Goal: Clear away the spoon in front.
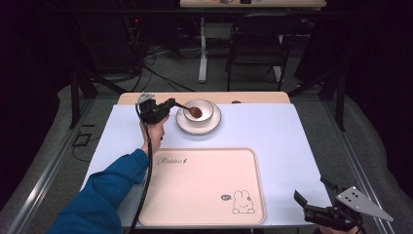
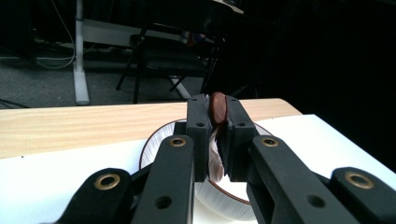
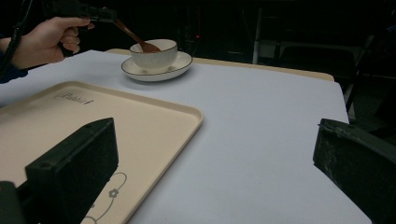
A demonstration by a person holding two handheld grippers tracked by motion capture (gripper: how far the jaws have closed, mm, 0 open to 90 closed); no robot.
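Spoon (image 1: 191,109) of dark brown wood sits with its head inside the white bowl (image 1: 202,108), and its handle slants up and out to the left over the rim. The left tongs (image 1: 171,103) are clenched on that handle; in the left gripper view the two black jaws stand nearly together with the brown wood (image 2: 217,108) pinched between their tips. From that view I cannot quite tell how much of the handle lies between the pads, since the jaws cover it. The person's left hand (image 1: 152,130), with a blue sleeve (image 1: 104,190) behind it, holds those tongs above the far left part of the table (image 1: 287,141). The bowl stands on a white saucer (image 1: 184,125) with a dark rim, near the far edge of the pale sheet that covers the table, where a strip of bare wood (image 1: 263,98) shows beyond it.

Nearer the person lies a cream tray (image 1: 204,187), just in front of the saucer but apart from it. It bears a small rabbit drawing (image 1: 242,203) in its near right corner and a written word (image 1: 173,160) at its far left corner.

The right tongs (image 1: 314,197) hang off the near right corner of the table, released, jaws wide apart with nothing between them; the right gripper view looks across the tray toward the bowl (image 3: 154,54)
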